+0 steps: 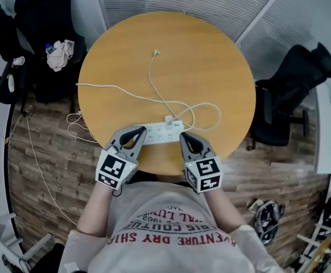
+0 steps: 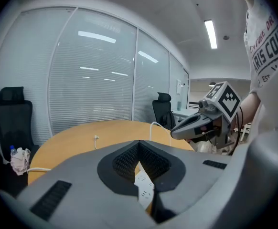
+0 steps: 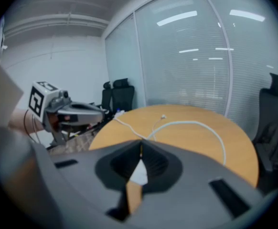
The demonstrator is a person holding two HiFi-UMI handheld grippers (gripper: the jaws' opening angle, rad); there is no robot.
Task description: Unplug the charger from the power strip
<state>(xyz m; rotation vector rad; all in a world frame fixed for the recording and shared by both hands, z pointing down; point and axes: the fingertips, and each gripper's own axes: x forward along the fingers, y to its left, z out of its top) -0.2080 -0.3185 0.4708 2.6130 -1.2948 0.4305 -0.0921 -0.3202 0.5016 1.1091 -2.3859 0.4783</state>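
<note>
Closest to you, at the bottom of the head view, is your pale printed shirt (image 1: 165, 232), with both forearms reaching up the frame from it. Your left gripper (image 1: 137, 131) sits just left of centre and your right gripper (image 1: 183, 135) just right of centre, each with its marker cube nearest you. Each gripper's own view shows its jaws closed tip to tip with nothing pinched between them. In the head view the two tips lie over the two ends of the white power strip (image 1: 158, 133). The strip lies crosswise along the near edge of the round wooden table (image 1: 211, 50), in the lower middle of the frame. You cannot tell from any view whether either tip touches the strip. The charger (image 1: 169, 120) is a small white block plugged into the strip, a little right of its middle and between your two grippers. A thin white cable (image 1: 156, 53) loops to the right of the charger and also runs up the frame, ending loose near the top centre of the tabletop. Another white line crosses to the left edge of the table and drops to the wood-plank floor (image 1: 46, 152). Beyond the table, a black chair (image 1: 40, 10) at the upper left carries a crumpled cloth (image 1: 60, 54). A second black chair (image 1: 293, 90) stands at the right.
</note>
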